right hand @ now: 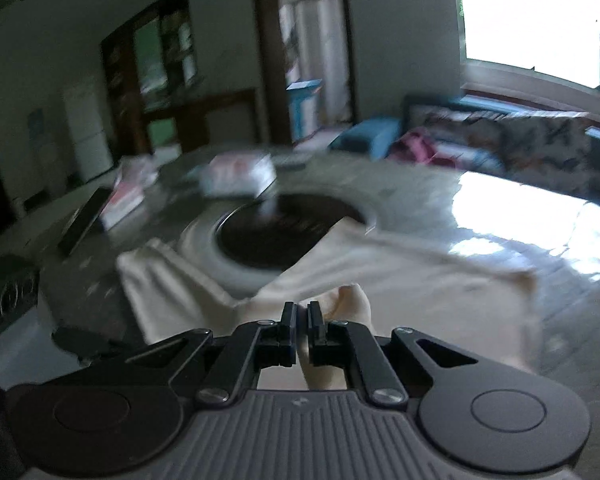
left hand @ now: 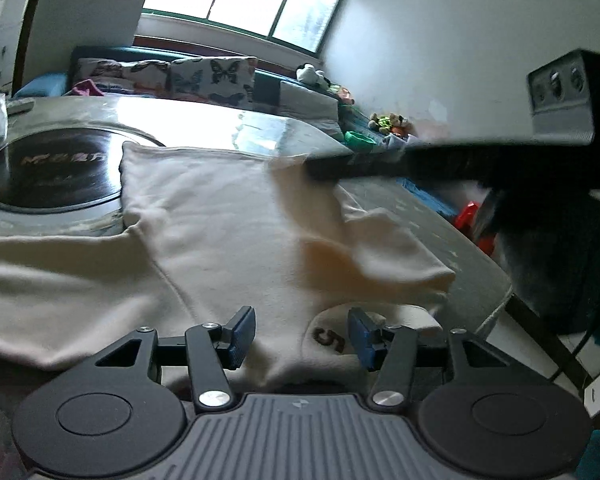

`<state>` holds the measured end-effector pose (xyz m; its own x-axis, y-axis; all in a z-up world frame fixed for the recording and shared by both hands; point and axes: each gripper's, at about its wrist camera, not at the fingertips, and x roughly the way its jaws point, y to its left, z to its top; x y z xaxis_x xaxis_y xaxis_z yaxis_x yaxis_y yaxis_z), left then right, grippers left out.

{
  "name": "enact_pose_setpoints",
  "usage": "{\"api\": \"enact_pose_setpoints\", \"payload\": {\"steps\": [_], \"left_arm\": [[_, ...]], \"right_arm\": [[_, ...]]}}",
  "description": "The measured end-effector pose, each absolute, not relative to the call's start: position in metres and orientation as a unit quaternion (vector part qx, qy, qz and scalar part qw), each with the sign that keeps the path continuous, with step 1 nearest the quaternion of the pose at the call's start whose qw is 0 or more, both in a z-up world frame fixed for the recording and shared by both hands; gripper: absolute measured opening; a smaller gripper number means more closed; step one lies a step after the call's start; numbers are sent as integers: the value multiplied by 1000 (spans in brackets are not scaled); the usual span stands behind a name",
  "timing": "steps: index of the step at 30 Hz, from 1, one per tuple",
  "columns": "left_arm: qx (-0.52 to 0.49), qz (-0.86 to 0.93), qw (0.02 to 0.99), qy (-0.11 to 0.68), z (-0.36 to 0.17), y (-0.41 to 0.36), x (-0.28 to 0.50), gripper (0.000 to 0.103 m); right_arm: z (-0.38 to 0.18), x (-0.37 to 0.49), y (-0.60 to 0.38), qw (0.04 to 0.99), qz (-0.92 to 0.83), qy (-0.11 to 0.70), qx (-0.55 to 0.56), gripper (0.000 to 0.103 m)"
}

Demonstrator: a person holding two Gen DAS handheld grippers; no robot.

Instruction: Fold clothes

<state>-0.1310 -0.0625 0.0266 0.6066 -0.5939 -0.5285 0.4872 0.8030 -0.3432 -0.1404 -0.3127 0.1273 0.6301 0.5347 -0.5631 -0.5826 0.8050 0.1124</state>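
Pinching a fold of the cream sweatshirt [right hand: 380, 280] between the right gripper [right hand: 302, 316]'s nearly closed fingers, likely lifting a sleeve across, while hovering the left gripper [left hand: 302, 334] wide-fingered over the collar on the table [left hand: 440, 216].

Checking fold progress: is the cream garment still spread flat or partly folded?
Partly folded: the cream garment lies mostly flat on the table, one sleeve doubled over, its fabric pinched in the right tongs.

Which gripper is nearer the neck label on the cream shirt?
Left. The left gripper hovers open right over the neck label of the cream shirt; the right gripper is shut on the shirt's right side.
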Motion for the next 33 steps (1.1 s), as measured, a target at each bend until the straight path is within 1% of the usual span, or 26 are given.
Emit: {"api": "enact_pose_setpoints", "payload": {"steps": [2, 6, 9, 12, 14, 16, 17, 20, 21, 23, 24, 25, 26, 27, 28, 31, 33], "left_arm": [[-84, -300, 894, 323, 28, -61, -131, 55], [-85, -293, 897, 319, 31, -59, -130, 55], [-85, -288, 899, 317, 33, -57, -129, 55], [-85, -276, 904, 315, 36, -57, -126, 53], [-80, -267, 907, 316, 37, -60, -123, 53], [-77, -258, 909, 318, 37, -62, -118, 53], [-76, -254, 909, 321, 36, -62, -115, 52], [-73, -241, 909, 332, 32, -67, -108, 41], [-67, -238, 911, 331, 31, -69, -109, 33], [-53, -231, 914, 329, 30, -73, -109, 28], [-47, -227, 916, 328, 29, -75, -110, 21], [-45, -227, 917, 325, 30, -76, -110, 10], [-44, -226, 918, 323, 31, -77, -109, 6], [-43, -226, 919, 319, 34, -78, -110, 4], [-40, -227, 921, 313, 38, -78, -110, 4], [-35, -233, 928, 288, 57, -82, -109, 3], [-33, -245, 930, 270, 74, -87, -105, 3]], "right_arm": [[116, -142, -306, 891, 326, 313, -36, 10], [118, -153, -312, 889, 336, 307, -41, 12], [126, -160, -332, 898, 318, 301, -44, 23], [124, -167, -359, 910, 276, 305, -53, 37], [119, -173, -372, 915, 245, 312, -71, 39], [112, -180, -390, 918, 215, 323, -85, 46], [108, -183, -398, 919, 204, 328, -85, 46], [99, -189, -415, 921, 181, 337, -76, 47], [96, -191, -420, 921, 175, 340, -72, 47], [92, -192, -426, 922, 170, 342, -61, 47], [90, -191, -428, 922, 171, 342, -56, 47], [89, -191, -429, 922, 171, 342, -50, 47], [87, -190, -430, 922, 174, 343, -48, 47], [85, -191, -430, 921, 176, 345, -46, 48], [83, -191, -429, 920, 179, 346, -45, 50], [80, -197, -430, 919, 187, 346, -41, 57], [76, -200, -430, 919, 188, 345, -42, 59]]}}
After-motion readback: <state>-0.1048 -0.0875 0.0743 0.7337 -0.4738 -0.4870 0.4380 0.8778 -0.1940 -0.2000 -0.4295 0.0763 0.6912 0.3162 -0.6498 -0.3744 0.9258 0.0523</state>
